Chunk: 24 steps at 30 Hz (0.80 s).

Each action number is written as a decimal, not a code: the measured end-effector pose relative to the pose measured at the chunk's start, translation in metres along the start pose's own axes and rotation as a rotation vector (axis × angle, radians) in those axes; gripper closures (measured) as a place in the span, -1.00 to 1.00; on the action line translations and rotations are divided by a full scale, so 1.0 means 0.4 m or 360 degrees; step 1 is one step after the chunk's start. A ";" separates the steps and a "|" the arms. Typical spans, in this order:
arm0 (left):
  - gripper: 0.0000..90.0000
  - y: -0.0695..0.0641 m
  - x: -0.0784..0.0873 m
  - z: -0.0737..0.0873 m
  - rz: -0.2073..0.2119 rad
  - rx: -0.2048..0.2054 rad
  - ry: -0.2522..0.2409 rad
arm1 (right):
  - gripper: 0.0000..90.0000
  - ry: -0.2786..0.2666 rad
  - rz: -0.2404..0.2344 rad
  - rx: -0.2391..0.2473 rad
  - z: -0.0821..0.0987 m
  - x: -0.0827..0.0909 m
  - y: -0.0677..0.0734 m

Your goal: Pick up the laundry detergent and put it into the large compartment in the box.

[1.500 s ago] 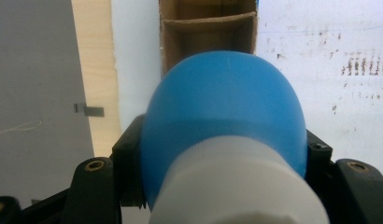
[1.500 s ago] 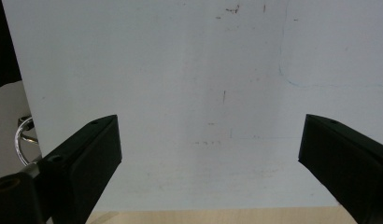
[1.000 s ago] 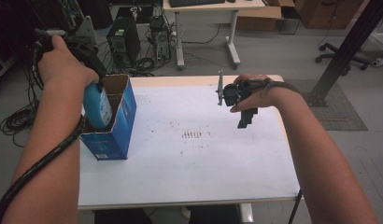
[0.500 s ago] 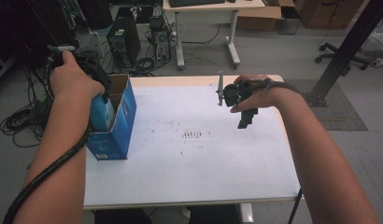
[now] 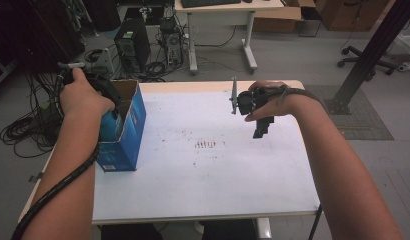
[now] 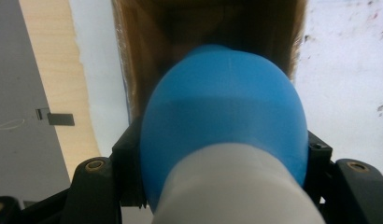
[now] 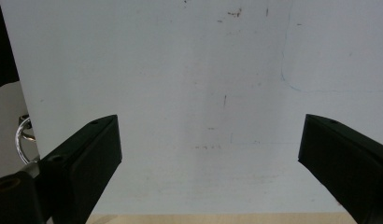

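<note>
An open blue cardboard box (image 5: 129, 131) stands at the left edge of the white table (image 5: 208, 170). My left gripper (image 5: 111, 116) hangs over the box's open top, shut on a blue rounded object with a white end (image 5: 109, 128). In the left gripper view the blue object (image 6: 222, 112) sits pinched in the left gripper (image 6: 222, 154), with the box's brown inside (image 6: 180, 28) just beyond it. My right gripper (image 5: 261, 131) hovers over the far right part of the table, pointing down. Its jaws stand wide apart in the right gripper view (image 7: 210, 140), with bare table (image 7: 203, 70) between them.
Small dark marks (image 5: 208, 145) dot the table's middle. On the floor to the left are cables (image 5: 23, 130) and a computer tower (image 5: 127, 42). A desk (image 5: 223, 10) stands behind, and a black post (image 5: 368, 55) and an office chair (image 5: 353, 50) to the right.
My left hand has come down with the blue object, from above the box to its opening. The right hand and its gripper have kept still.
</note>
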State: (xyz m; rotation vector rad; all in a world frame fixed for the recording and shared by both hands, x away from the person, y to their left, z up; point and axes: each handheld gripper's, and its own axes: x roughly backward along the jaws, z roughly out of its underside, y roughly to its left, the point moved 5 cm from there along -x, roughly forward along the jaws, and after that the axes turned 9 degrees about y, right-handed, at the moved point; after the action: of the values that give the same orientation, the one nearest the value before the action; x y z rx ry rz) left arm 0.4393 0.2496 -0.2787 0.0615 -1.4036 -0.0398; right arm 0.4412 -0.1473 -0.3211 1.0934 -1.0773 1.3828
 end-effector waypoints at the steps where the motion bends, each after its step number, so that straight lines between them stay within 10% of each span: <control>1: -0.17 0.000 0.000 0.000 0.0000 0.0000 0.0000 | -0.87 0.0000 0.0000 0.0000 0.000 0.000 0.000; 24: -0.17 0.002 -0.094 -0.011 0.0019 -0.0005 0.0010 | -0.87 -0.0007 0.0005 -0.0012 0.008 -0.002 0.005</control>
State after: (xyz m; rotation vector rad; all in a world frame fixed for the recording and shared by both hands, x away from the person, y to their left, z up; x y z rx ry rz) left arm 0.4373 0.2528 -0.3163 0.0510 -1.3976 -0.0320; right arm 0.4395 -0.1508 -0.3212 1.0901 -1.0872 1.3785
